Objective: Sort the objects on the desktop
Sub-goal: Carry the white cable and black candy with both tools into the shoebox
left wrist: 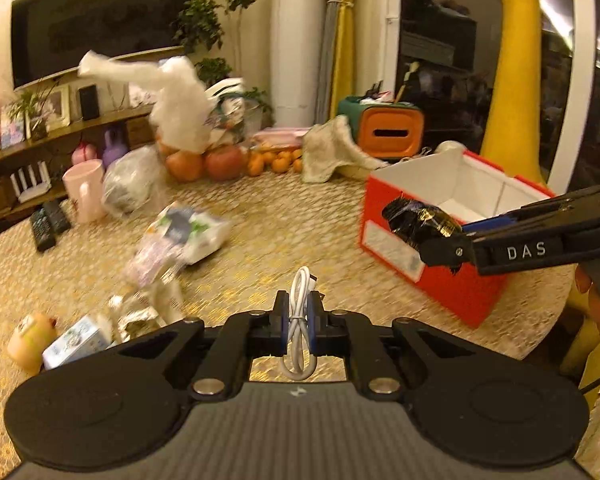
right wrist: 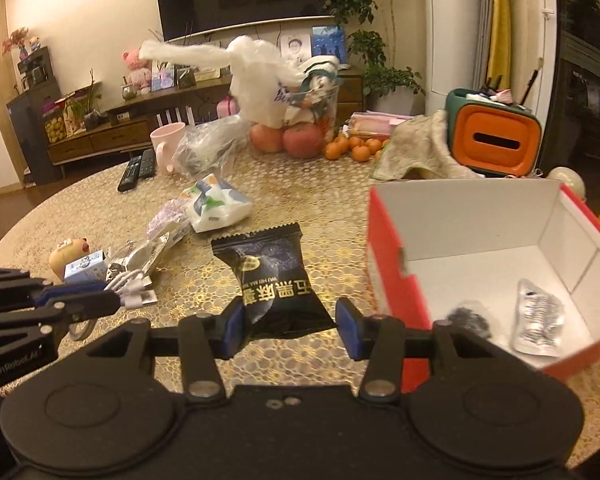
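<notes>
My left gripper point(left wrist: 299, 320) is shut on a coiled white USB cable point(left wrist: 299, 304) and holds it above the table; it also shows in the right wrist view point(right wrist: 100, 300), with the cable point(right wrist: 134, 286) sticking out. My right gripper point(right wrist: 290, 330) is shut on a black snack packet point(right wrist: 276, 276), just left of the red box point(right wrist: 392, 264). In the left wrist view the right gripper point(left wrist: 448, 242) holds the packet point(left wrist: 416, 220) at the box's near rim point(left wrist: 384, 200). Two small packets point(right wrist: 536, 316) lie inside the box.
On the gold tablecloth point(right wrist: 300, 200) lie a tissue pack point(right wrist: 216, 204), wrappers point(right wrist: 164, 228), a small blue carton point(right wrist: 86, 268) and a yellow toy point(right wrist: 66, 258). Further back stand a pink mug point(right wrist: 166, 144), remotes point(right wrist: 134, 170), fruit point(right wrist: 296, 140), a cloth point(right wrist: 416, 152) and an orange-green container point(right wrist: 496, 138).
</notes>
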`<state>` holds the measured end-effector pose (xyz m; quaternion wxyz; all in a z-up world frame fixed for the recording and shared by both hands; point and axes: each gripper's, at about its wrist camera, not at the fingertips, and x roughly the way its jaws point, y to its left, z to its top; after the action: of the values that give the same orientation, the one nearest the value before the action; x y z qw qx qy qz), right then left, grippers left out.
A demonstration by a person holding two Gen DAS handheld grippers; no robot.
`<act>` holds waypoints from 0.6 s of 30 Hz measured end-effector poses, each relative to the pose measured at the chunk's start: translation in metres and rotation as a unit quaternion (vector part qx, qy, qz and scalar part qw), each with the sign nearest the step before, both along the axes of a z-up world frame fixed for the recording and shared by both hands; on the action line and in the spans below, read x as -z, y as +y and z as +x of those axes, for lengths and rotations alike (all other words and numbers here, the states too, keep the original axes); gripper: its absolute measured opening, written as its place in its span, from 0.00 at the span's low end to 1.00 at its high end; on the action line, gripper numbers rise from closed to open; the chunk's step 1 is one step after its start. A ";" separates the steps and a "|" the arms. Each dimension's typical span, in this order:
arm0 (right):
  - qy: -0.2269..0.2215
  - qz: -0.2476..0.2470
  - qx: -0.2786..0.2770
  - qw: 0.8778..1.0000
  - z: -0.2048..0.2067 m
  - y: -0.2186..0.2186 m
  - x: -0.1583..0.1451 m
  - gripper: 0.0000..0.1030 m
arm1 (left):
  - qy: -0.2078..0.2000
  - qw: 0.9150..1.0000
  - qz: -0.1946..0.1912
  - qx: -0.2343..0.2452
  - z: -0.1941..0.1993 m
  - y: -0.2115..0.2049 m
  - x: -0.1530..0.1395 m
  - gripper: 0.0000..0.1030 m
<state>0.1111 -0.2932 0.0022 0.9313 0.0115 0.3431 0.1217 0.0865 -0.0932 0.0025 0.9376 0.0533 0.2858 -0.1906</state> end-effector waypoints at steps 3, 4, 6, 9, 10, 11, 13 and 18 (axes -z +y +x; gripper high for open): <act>-0.005 0.010 0.008 1.000 -0.006 -0.016 -0.004 0.45 | -0.008 1.000 0.000 0.010 -0.001 -0.017 -0.007 0.08; -0.007 0.011 0.011 1.000 -0.007 -0.021 -0.006 0.45 | -0.012 1.000 0.002 0.013 -0.002 -0.023 -0.009 0.08; -0.011 0.015 0.017 1.000 -0.011 -0.031 -0.009 0.45 | -0.017 1.000 0.006 0.021 -0.001 -0.035 -0.014 0.08; -0.019 0.017 0.025 0.999 -0.016 -0.046 -0.013 0.45 | -0.026 0.999 0.009 0.035 -0.001 -0.054 -0.020 0.08; -0.021 0.017 0.028 0.999 -0.017 -0.051 -0.015 0.45 | -0.028 0.999 0.010 0.041 0.000 -0.061 -0.021 0.08; -0.023 0.016 0.032 0.999 -0.018 -0.056 -0.016 0.45 | -0.030 0.998 0.010 0.047 0.000 -0.068 -0.023 0.08; -0.026 0.015 0.039 0.999 -0.019 -0.067 -0.017 0.45 | -0.034 0.998 0.012 0.058 0.002 -0.082 -0.026 0.08; -0.033 0.010 0.054 0.998 -0.017 -0.091 -0.017 0.45 | -0.047 0.995 0.022 0.085 0.007 -0.115 -0.031 0.08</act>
<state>0.0946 -0.3840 0.0195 0.9471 0.0351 0.3101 0.0747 0.0936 -0.2083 0.0334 0.9293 0.1064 0.2395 -0.2602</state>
